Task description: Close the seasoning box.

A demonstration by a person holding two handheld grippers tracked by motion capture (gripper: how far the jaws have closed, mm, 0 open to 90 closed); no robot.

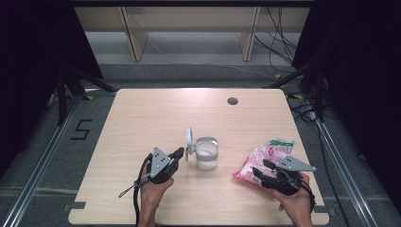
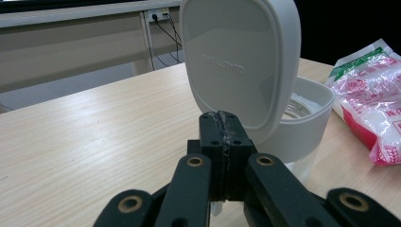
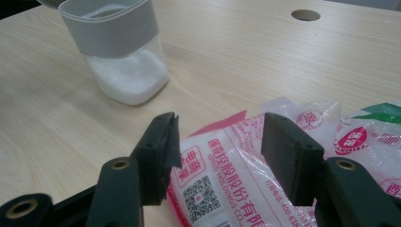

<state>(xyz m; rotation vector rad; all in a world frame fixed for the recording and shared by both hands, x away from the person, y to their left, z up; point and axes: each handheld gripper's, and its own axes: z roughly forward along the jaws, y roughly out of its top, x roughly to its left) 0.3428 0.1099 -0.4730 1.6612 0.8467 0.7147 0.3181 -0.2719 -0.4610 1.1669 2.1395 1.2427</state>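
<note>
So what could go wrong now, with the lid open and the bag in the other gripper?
1. The left hand-held gripper is shut right at the raised lid; a nudge could tip the light container and spill the white grains.
2. The right hand-held gripper straddles the soft plastic bag; whether the pads press it is unclear, so the bag may slip or sag when lifted.
</note>
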